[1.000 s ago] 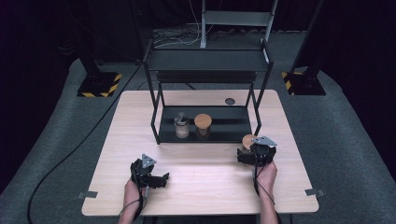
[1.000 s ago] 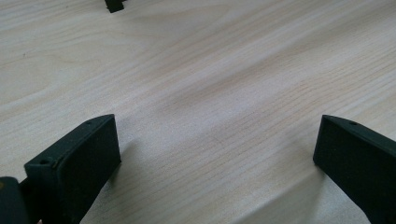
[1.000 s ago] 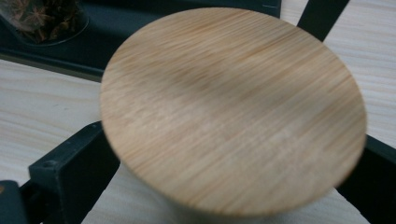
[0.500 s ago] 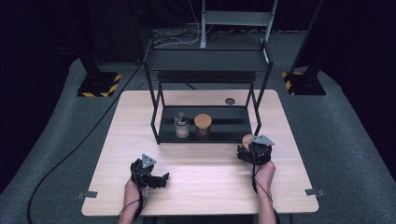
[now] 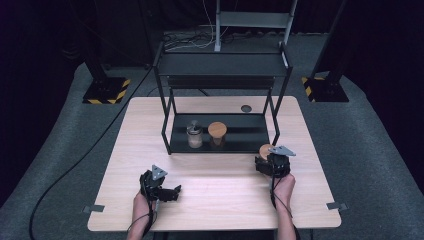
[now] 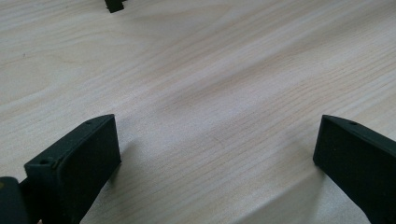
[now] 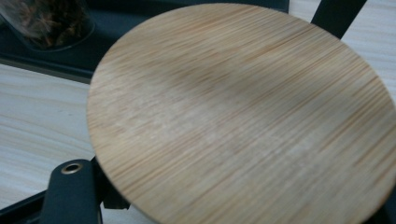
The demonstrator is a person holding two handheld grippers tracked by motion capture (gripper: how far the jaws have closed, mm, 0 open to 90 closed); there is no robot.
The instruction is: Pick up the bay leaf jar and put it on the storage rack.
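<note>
My right gripper (image 5: 265, 157) is shut on a jar with a round bamboo lid (image 5: 263, 149), just in front of the black shelf's right front leg. In the right gripper view the lid (image 7: 243, 116) hides the jar's body, and one black finger (image 7: 70, 191) runs under its edge. On the shelf's lower tier (image 5: 245, 131) stand a glass jar of spices (image 5: 194, 135) and a second bamboo-lidded jar (image 5: 217, 131). My left gripper (image 5: 172, 192) rests open on the table's near left, its jaws wide apart over bare wood (image 6: 215, 149).
The black two-tier shelf frame (image 5: 222, 64) stands at the back middle of the wooden table (image 5: 220, 200). A small dark round disc (image 5: 246, 108) lies behind the shelf. Open tabletop runs between the grippers and in front of the shelf.
The right gripper has shifted slightly left with the jar in it. The left gripper has stayed put.
</note>
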